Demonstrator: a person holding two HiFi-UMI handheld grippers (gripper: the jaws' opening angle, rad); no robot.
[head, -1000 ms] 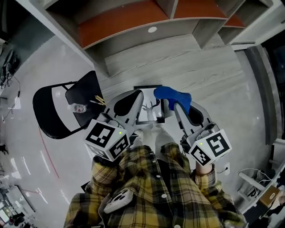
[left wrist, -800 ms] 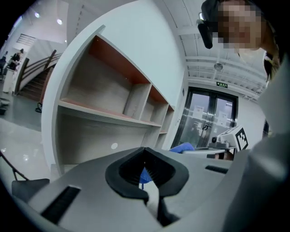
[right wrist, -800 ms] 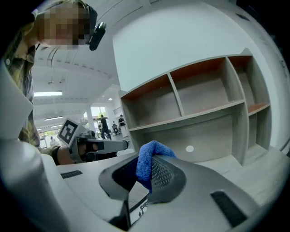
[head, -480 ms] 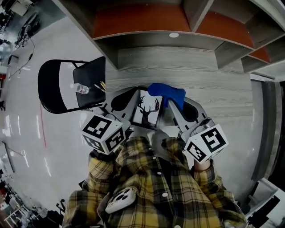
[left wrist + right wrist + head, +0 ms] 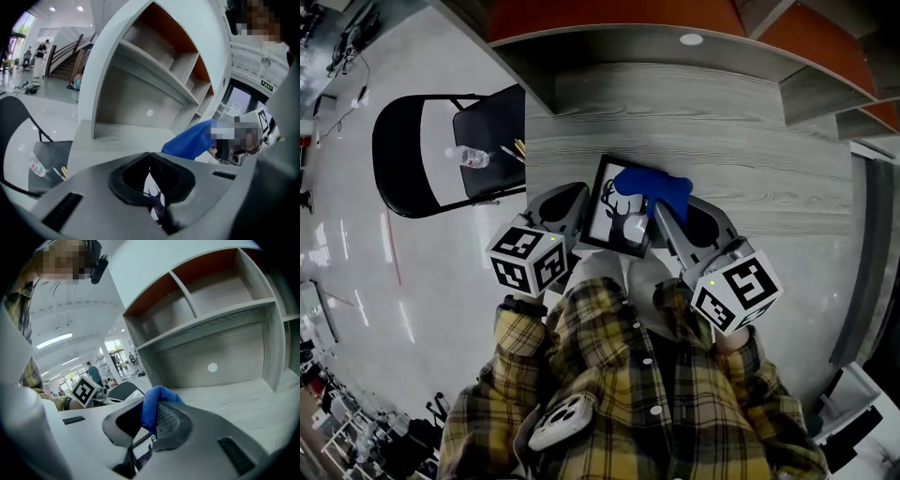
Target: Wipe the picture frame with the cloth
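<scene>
The picture frame has been tilted face-up, and the cloth has been brought onto its upper right part.

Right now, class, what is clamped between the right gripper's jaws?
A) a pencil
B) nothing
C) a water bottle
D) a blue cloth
D: the right gripper view shows the right gripper shut on the blue cloth, and the head view shows that cloth lying on the picture frame.

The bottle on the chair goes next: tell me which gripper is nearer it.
Left. The left gripper, shut on the picture frame, is right of the bottle; the right gripper, gripping the cloth, lies beyond the frame.
</scene>
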